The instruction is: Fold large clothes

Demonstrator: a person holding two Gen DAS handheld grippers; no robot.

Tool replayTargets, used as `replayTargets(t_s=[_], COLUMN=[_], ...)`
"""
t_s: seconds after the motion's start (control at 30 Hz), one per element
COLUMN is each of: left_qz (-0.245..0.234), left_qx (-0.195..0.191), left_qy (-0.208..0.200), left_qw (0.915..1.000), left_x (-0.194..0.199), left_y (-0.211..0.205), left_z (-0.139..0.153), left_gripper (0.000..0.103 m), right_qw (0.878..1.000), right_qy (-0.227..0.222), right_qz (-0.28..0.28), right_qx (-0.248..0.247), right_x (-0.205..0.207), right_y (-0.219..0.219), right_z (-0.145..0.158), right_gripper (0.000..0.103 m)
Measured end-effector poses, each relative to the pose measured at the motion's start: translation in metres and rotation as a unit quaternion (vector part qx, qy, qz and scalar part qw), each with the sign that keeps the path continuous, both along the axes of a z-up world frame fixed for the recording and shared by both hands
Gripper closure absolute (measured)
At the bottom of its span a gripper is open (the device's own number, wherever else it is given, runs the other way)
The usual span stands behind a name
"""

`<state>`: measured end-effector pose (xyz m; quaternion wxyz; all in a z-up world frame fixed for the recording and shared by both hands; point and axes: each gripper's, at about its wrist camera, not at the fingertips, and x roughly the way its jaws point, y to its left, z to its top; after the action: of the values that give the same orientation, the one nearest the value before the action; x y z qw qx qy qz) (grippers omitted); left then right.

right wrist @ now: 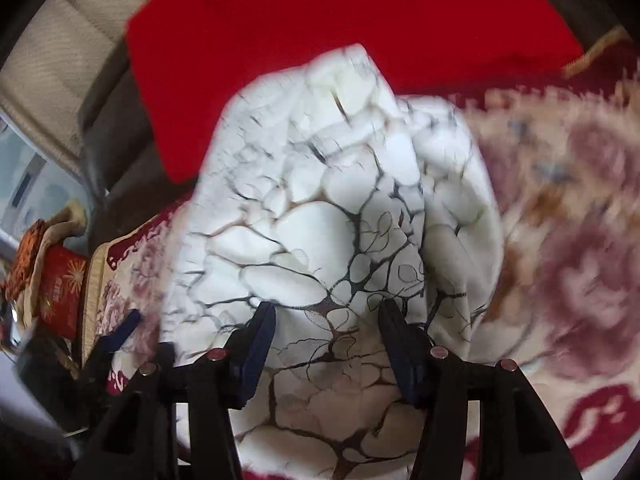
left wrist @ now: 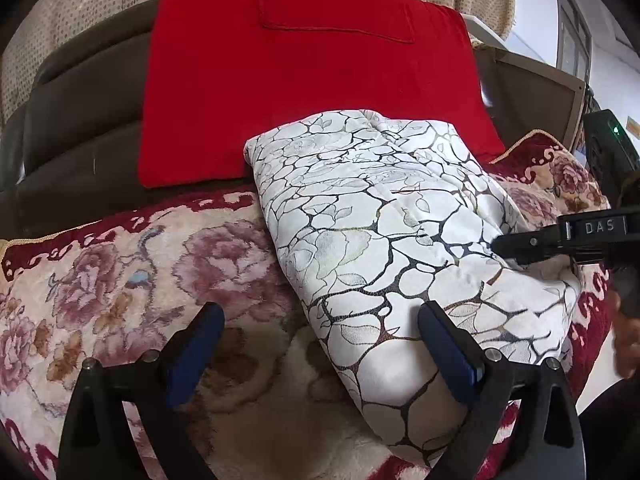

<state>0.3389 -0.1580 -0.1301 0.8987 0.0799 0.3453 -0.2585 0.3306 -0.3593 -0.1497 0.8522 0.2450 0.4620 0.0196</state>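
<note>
A folded white garment (left wrist: 384, 232) with a dark cracked-vein print lies on a floral blanket (left wrist: 120, 280). My left gripper (left wrist: 324, 344) stands open at the bundle's near corner. Its right finger is over the white cloth and its left finger over the blanket. My right gripper (left wrist: 516, 246) reaches in from the right, its tip on the garment's right side. In the blurred right wrist view the garment (right wrist: 320, 200) fills the middle. There my right gripper (right wrist: 330, 336) has its blue pads apart over the cloth, with no fold pinched between them. A blue finger of the left gripper (right wrist: 120, 332) shows at the left.
A red cloth (left wrist: 312, 80) hangs over the dark brown sofa back (left wrist: 80, 120) behind the garment. A beige dotted curtain (left wrist: 80, 12) is behind the sofa. A red box and orange cloth (right wrist: 60, 280) sit beyond the blanket's edge. A person's hand (left wrist: 628, 332) shows at the right.
</note>
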Motion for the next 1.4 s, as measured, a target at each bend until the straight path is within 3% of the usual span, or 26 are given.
replayTargets(t_s=[0.17, 0.37, 0.5, 0.57, 0.67, 0.73, 0.9, 1.1, 1.17, 1.23, 1.4], left_qz=[-0.002, -0.001, -0.002, -0.002, -0.004, -0.002, -0.002, -0.002, -0.003, -0.004, -0.006], left_qx=[-0.004, -0.005, -0.007, -0.007, -0.005, -0.004, -0.009, -0.007, -0.008, -0.008, -0.011], left_qy=[0.004, 0.003, 0.005, 0.005, 0.006, 0.001, 0.009, 0.007, 0.008, 0.007, 0.01], left_qw=[1.0, 1.0, 1.0, 1.0, 1.0, 1.0, 0.9999, 0.9999, 0.9999, 0.9999, 0.9999], left_x=[0.003, 0.004, 0.002, 0.002, 0.002, 0.001, 0.003, 0.001, 0.001, 0.002, 0.004], left_y=[0.002, 0.001, 0.001, 0.001, 0.0, 0.001, 0.005, 0.003, 0.003, 0.003, 0.002], left_z=[0.0, 0.0, -0.001, -0.001, -0.002, -0.002, -0.002, 0.0, 0.0, 0.0, 0.0], left_gripper=[0.005, 0.005, 0.005, 0.005, 0.005, 0.005, 0.005, 0.005, 0.005, 0.005, 0.005], right_qw=[0.999, 1.0, 0.998, 0.999, 1.0, 1.0, 1.0, 0.999, 0.999, 0.998, 0.993], right_qy=[-0.01, -0.026, -0.055, -0.048, 0.004, -0.004, 0.001, -0.039, -0.043, -0.046, -0.04], right_qz=[0.019, -0.001, -0.006, -0.008, 0.004, 0.008, 0.007, -0.015, -0.024, -0.039, -0.074], right_qx=[-0.039, 0.015, 0.017, 0.025, 0.009, -0.011, -0.003, 0.02, 0.012, 0.02, 0.084], right_x=[-0.003, -0.016, -0.026, -0.028, -0.018, -0.018, -0.019, -0.036, -0.04, -0.038, -0.033], right_y=[0.01, -0.005, -0.007, -0.007, 0.0, 0.006, 0.004, -0.02, -0.026, -0.04, -0.073], right_z=[0.009, 0.021, 0.039, 0.035, 0.003, -0.003, 0.013, 0.035, 0.039, 0.038, 0.019], right_gripper=[0.044, 0.044, 0.044, 0.044, 0.044, 0.044, 0.045, 0.045, 0.042, 0.032, 0.024])
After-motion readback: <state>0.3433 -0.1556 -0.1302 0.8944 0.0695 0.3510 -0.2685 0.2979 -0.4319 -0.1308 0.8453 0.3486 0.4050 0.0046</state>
